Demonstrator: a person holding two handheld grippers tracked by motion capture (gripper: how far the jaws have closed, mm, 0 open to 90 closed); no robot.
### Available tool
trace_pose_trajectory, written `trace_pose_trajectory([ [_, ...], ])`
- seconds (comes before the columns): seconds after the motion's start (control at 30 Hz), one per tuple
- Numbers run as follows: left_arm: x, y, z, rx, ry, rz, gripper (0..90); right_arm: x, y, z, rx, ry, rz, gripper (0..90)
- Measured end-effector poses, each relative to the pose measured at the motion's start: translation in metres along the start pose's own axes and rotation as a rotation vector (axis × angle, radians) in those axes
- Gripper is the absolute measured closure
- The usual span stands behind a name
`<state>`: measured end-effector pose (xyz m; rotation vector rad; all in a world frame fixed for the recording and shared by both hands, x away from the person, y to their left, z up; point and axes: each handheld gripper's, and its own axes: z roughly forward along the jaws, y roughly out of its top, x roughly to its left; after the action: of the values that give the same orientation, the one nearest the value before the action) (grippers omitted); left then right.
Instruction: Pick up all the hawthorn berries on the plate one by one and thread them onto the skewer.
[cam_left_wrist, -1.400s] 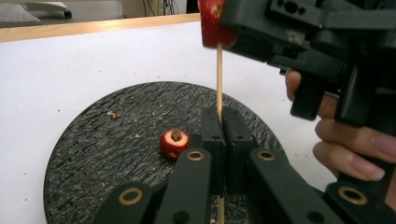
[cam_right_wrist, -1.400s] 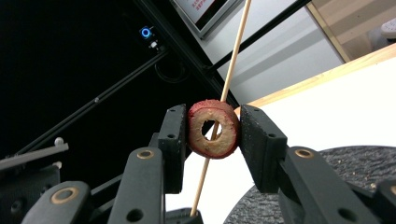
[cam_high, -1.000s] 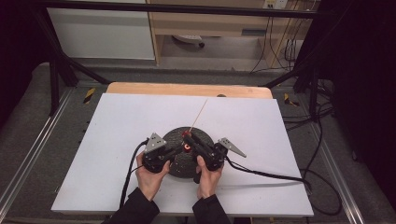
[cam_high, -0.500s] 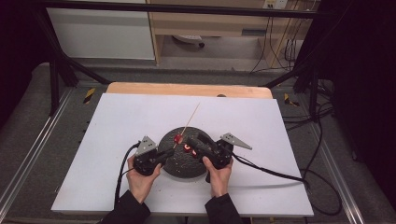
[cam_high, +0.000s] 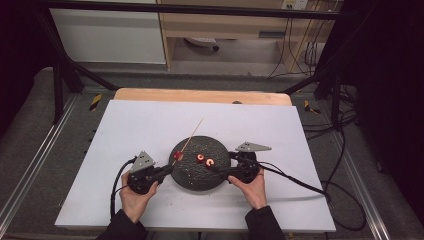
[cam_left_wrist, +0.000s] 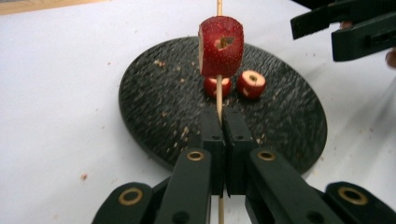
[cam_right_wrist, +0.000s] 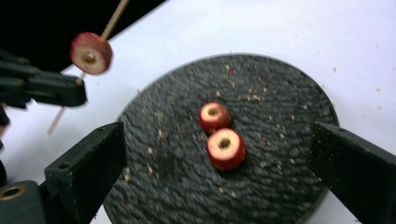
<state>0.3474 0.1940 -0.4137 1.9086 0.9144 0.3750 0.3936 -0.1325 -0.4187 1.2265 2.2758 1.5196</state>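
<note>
White table (cam_high: 150, 125): left hand-held gripper (cam_left_wrist: 219, 122) pinches skewer (cam_left_wrist: 218, 95), lower end cut off; right hand-held gripper (cam_right_wrist: 219, 154) spread.

A white table top (cam_high: 250, 120) fills the middle of the room, with a strip of bare wooden board (cam_high: 200, 95) showing along its far edge. Grey carpeted floor (cam_high: 30, 130) lies on both sides of the table, crossed by metal rails (cam_high: 30, 175). Beyond the table's far edge stand a white cabinet (cam_high: 107, 35) and, to its right, a wooden shelf unit (cam_high: 225, 25). Black frame bars (cam_high: 65, 70) slant down at the table's far left. Black cables (cam_high: 320, 130) trail over the floor right of the table. The far corners are dark.
</note>
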Motion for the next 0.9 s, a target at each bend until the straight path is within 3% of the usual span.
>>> trace_pose_trajectory([
  [0.3,0.01,-0.017,-0.017,0.017,-0.026,-0.014,88.5,-0.004,0.006,-0.004,0.138,-0.044,-0.062,4.0],
  [0.57,0.014,-0.028,-0.025,0.031,-0.023,0.005,88.5,-0.003,0.017,0.003,0.223,-0.07,-0.096,3.9],
  [0.9,0.021,-0.04,-0.033,0.037,-0.019,-0.002,88.5,0.001,0.034,0.017,0.311,-0.087,-0.092,7.4],
])
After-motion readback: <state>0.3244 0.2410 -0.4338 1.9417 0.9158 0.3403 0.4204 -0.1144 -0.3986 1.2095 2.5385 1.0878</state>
